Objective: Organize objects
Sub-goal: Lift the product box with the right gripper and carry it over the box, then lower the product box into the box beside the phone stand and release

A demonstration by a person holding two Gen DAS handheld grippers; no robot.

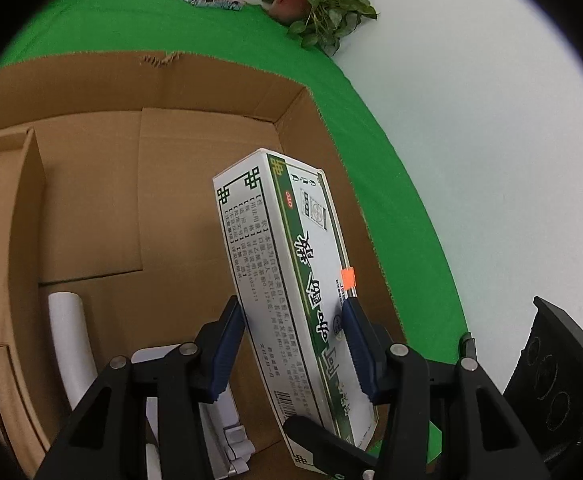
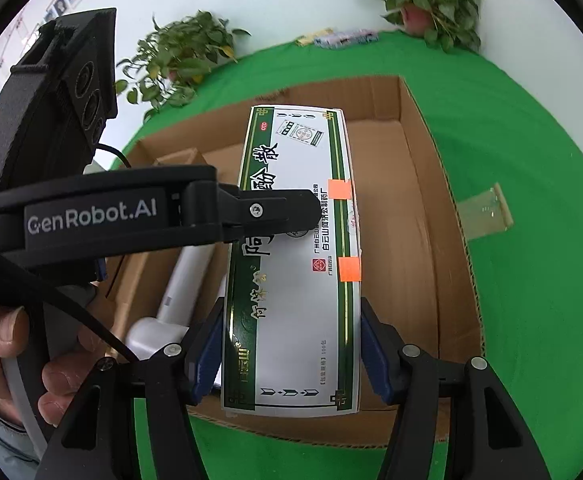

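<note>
Inside the cardboard box [image 2: 423,216], near its left wall, lies a white handled device [image 2: 179,284]. Right of it, both grippers clamp the white-and-green medicine carton [image 2: 295,264] over the box's open middle: the left gripper [image 1: 291,344] pinches its narrow sides, the right gripper [image 2: 291,356] its broad face. Green cloth [image 2: 531,280] covers the table; potted plants [image 2: 427,4] stand along its far edge against a pale wall.

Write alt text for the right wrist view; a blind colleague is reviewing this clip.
A white-and-green medicine box is shut between both grippers, the right gripper at its near end and the left gripper reaching in from the left, above an open cardboard box on a green cloth. A white tube-shaped object lies inside; two potted plants stand behind.
</note>
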